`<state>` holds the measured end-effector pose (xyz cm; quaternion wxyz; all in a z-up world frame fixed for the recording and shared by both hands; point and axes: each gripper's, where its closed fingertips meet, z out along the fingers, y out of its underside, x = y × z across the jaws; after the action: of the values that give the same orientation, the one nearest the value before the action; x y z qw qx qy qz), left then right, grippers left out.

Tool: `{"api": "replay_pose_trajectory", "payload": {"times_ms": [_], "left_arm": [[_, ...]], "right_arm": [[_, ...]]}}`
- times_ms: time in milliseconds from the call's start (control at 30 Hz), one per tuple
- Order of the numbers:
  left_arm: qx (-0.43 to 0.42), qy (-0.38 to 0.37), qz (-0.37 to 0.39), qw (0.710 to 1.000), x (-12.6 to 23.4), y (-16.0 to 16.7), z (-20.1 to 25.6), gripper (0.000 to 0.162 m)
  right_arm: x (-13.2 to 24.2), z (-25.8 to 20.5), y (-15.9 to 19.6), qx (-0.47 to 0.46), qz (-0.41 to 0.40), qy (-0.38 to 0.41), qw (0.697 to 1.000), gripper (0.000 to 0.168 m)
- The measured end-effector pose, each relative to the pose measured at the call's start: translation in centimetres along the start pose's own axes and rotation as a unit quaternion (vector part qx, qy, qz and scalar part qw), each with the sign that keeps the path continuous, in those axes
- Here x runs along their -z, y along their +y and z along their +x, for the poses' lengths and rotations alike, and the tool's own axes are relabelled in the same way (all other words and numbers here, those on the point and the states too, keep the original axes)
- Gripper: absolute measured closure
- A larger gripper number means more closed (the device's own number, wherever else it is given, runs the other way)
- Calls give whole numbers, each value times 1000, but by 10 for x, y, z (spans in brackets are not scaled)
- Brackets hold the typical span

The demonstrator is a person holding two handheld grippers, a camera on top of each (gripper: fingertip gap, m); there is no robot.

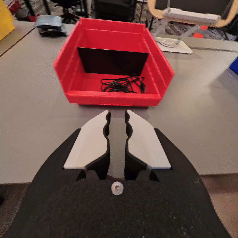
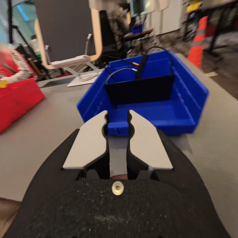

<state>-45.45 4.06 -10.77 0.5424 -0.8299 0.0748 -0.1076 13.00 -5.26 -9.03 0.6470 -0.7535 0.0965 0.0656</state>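
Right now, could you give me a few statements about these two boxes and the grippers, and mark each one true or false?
1. The red bin holds a tangled black cable in its near compartment. True.
2. The left gripper is clamped on that cable. False: it is open and empty, short of the bin.
3. The blue bin has a dark divider across it. True.
4. The blue bin's near compartment is full of cables. False: it looks empty; the wires rise behind the divider.
5. The right gripper is open. True.

Your left gripper [image 1: 117, 113]: empty, jaws apart, near red bin [image 1: 82, 96] holding tangled black cable [image 1: 122, 85]. Your right gripper [image 2: 117, 113]: empty, parted, over blue bin [image 2: 161, 123] front.
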Motion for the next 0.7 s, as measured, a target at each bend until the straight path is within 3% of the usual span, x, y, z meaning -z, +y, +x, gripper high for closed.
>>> {"api": "replay_pose_trajectory", "payload": {"times_ms": [200, 367, 700], "left_arm": [[3, -4, 0, 1000, -11, -5, -14, 139], [-16, 17, -17, 1000, -20, 2, -1, 139], [-96, 49, -35, 994, -40, 14, 21, 139]], "right_arm": [[-9, -9, 20, 80, -31, 3, 996, 135], [-23, -14, 26, 36, -52, -31, 997, 134], [-25, -18, 28, 46, -63, -44, 996, 135]]}}
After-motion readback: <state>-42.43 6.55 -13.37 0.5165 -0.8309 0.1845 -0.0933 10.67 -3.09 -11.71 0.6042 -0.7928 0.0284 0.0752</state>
